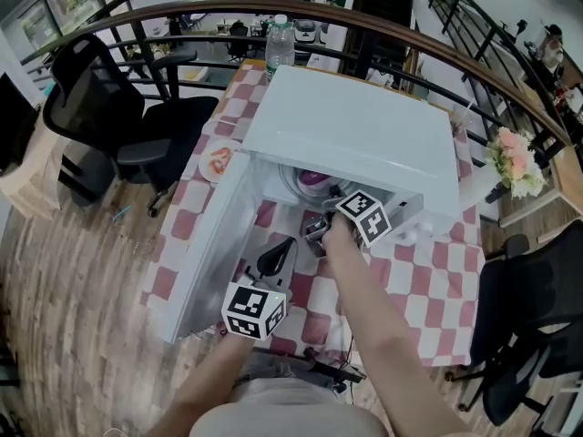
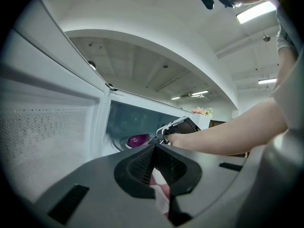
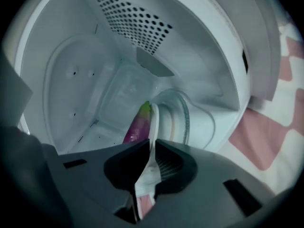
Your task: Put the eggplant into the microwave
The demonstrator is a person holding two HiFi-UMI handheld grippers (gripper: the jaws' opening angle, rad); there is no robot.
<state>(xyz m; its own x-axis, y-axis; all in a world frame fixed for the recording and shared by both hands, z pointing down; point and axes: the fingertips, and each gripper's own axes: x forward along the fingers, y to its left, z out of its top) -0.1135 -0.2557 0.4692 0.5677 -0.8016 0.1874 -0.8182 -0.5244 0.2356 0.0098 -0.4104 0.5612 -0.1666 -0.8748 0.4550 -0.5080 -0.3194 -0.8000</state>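
A white microwave stands on the checkered table with its door swung open to the left. Inside, a purple eggplant lies on a white plate. My right gripper is at the microwave's mouth, shut on the plate's near rim; it also shows in the left gripper view. My left gripper hangs low in front of the open door, shut with nothing in it.
Behind the microwave stands a water bottle. A small plate of red food sits at the table's left edge, and flowers are at the right. Office chairs and a curved railing ring the table.
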